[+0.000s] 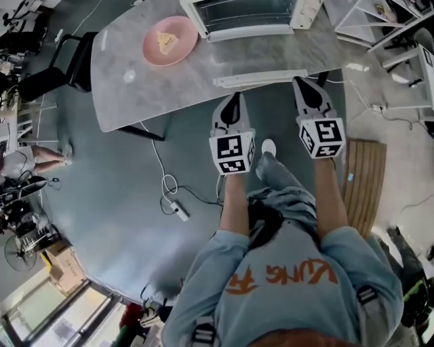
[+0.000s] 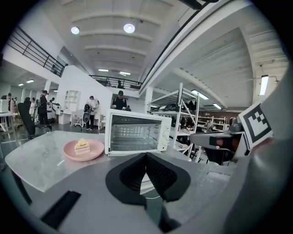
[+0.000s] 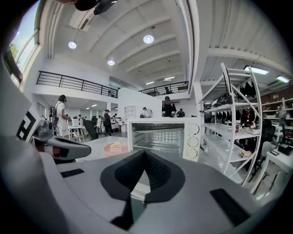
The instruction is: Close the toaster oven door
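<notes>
Left gripper [image 1: 234,101] and right gripper [image 1: 306,87] are pressed together, empty. Door [image 1: 261,77], judged stiff and hinged, is best lifted at its edge.

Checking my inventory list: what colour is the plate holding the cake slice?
The plate is pink, clearest in the head view.

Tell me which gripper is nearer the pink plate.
Left. The left gripper is at the table's near edge, to the right of the pink plate. The right gripper is farther right, in front of the toaster oven.
</notes>
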